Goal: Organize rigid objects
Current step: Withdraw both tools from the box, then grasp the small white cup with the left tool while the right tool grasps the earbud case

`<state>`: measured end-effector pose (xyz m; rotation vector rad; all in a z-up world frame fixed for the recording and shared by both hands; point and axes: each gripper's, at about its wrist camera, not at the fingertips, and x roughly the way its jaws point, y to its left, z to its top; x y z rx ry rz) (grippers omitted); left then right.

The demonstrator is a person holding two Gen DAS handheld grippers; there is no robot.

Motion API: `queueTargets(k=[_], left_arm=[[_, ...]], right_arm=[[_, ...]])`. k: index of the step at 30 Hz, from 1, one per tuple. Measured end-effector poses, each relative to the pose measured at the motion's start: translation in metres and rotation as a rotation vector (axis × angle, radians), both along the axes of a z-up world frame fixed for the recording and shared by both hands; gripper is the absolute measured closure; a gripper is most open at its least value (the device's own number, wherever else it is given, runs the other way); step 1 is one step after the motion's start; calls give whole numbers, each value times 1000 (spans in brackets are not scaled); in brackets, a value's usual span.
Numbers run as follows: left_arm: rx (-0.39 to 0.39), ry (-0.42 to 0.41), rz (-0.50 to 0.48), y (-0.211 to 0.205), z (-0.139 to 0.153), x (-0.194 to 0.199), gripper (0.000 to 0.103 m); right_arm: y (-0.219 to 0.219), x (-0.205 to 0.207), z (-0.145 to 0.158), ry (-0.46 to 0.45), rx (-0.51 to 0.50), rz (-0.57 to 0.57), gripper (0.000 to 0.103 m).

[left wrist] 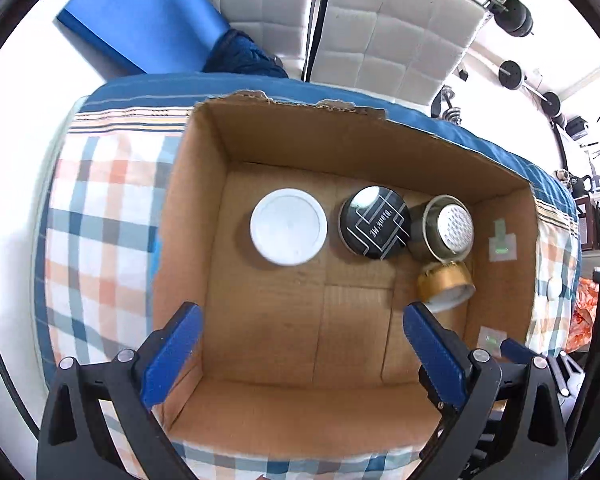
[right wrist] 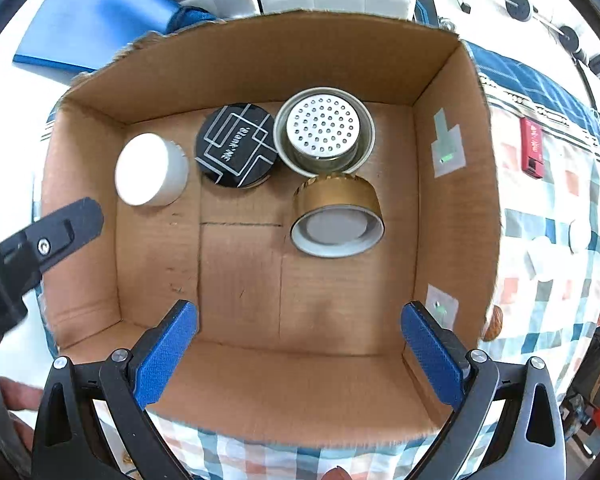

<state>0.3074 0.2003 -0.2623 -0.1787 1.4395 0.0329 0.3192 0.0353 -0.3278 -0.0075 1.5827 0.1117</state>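
Note:
An open cardboard box point(left wrist: 196, 208) point(right wrist: 268, 52) sits on a plaid cloth. Inside stand a white round lid point(left wrist: 288, 226) point(right wrist: 150, 170), a black round tin with line print point(left wrist: 374, 222) point(right wrist: 236, 145), a metal perforated cup point(left wrist: 446, 226) point(right wrist: 324, 134) and a gold cap with a white inside point(left wrist: 446, 284) point(right wrist: 338, 214) lying on its side. My left gripper point(left wrist: 300, 320) is open and empty above the box's near part. My right gripper point(right wrist: 300, 320) is open and empty above the box's near part. Part of the left gripper's body point(right wrist: 32, 248) shows in the right wrist view.
The plaid cloth point(left wrist: 96, 208) point(right wrist: 548, 216) covers the surface around the box. A red flat object point(right wrist: 532, 148) and white round pieces point(right wrist: 544, 260) lie on the cloth right of the box. A blue board point(left wrist: 140, 20) leans behind. A white padded headboard point(left wrist: 380, 32) stands at the back.

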Motion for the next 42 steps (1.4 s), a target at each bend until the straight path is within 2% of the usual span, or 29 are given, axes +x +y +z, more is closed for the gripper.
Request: queueTargets(k=[7, 16, 27, 32, 37, 42], left_arm=[[43, -89, -20, -9, 39, -36, 0], [71, -158, -41, -17, 77, -76, 0], [60, -202, -61, -50, 105, -93, 0], [45, -223, -123, -97, 110, -89, 0], [-3, -221, -218, -170, 105, -74, 0], [4, -210, -334, -252, 82, -51, 0]], right_arm=[[5, -37, 47, -85, -1, 24, 0], [-9, -78, 99, -172, 23, 26, 0], [-33, -101, 131, -213, 81, 32, 0], [-81, -102, 141, -217, 98, -31, 0], [-163, -97, 142, -216, 42, -144, 0], [-259, -82, 122, -180, -30, -273, 0]])
